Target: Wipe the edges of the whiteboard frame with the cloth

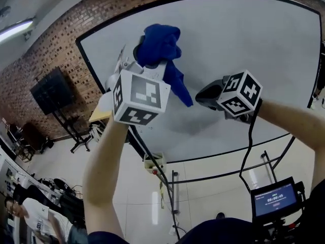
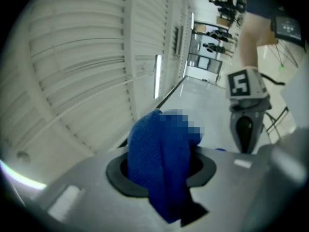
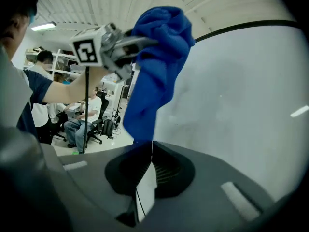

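Left gripper: The left gripper point(image 1: 146, 61) is clamping a bunched blue terry cloth point(image 1: 161, 43). Its fingers are standing roughly half apart because the thick wad is filling the gap between them.
Why it is gripping this way: The bulk of the wad is sticking out past the fingertips, so soft fabric rather than hard plastic is facing the board. A loose tail is dangling below.
Right gripper: The right gripper point(image 1: 208, 96) is holding nothing, and its fingers are pressing fully together. It is hovering before the middle of the board, near the dangling tail, and is probably staying out of the wiping path.
Cloth position: The cloth is hanging in front of the upper-left part of the large glossy white whiteboard point(image 1: 244, 39). Whether it is touching the panel is hard to tell; it seems to be just off it.
Frame: The thin black whiteboard frame point(image 1: 93, 67) is running round the panel. Its left run is lying near the cloth but not under it.
Step in hand: The person is likely bringing the cloth over to an edge, with wiping not yet begun.
Next need: The wad needs pressing onto the black strip and sliding along it.
Risk: The loose tail could be snagging or dragging across the panel.
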Demonstrator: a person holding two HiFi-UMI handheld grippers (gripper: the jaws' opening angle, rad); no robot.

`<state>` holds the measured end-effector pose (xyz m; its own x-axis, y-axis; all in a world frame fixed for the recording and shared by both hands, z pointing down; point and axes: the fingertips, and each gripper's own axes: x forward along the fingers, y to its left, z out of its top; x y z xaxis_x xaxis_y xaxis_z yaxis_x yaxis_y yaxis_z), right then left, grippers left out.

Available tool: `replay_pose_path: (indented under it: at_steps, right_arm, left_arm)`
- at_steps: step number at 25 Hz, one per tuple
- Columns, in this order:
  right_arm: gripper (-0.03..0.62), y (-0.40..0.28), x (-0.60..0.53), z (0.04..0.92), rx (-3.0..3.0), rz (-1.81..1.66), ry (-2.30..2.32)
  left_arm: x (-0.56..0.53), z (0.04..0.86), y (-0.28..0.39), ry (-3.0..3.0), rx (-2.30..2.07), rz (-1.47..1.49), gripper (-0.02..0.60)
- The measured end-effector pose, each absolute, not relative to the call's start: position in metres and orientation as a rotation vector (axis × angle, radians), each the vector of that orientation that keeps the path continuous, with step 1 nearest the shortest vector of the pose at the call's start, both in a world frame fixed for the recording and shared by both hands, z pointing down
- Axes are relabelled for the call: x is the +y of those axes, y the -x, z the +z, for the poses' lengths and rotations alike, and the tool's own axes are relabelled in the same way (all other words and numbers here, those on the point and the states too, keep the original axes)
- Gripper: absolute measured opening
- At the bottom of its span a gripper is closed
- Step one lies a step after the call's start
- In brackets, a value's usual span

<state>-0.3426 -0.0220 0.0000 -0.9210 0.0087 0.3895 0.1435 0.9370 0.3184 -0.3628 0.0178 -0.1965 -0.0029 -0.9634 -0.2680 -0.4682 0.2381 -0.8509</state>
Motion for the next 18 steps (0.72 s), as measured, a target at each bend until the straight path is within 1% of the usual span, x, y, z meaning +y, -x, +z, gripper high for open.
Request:
replay_pose_path:
  at_steps: [6,9,14,18]
  right_arm:
    - [0.011,0.319,-0.048,0.012,-2.749,-0.351,0.036]
    - [0.011,0.29,-0.056,0.029,-2.774,-0.218,-0.068]
    - [0.011,0.243,0.007,0.06,-2.817,-0.096,-0.289]
    - [0.011,0.205,0.036,0.112,-2.856,0.1,-0.359]
  left_arm:
    - [0.032,-0.064,0.332,1.73,1.633,-0.509,0.155]
    - [0.043,-0.007,0.318,1.891,1.652,-0.448,0.155]
    - [0.118,0.088,0.314,2.103,1.741,-0.323,0.155]
    - [0.15,0.189,0.283,2.433,1.819,-0.309,0.155]
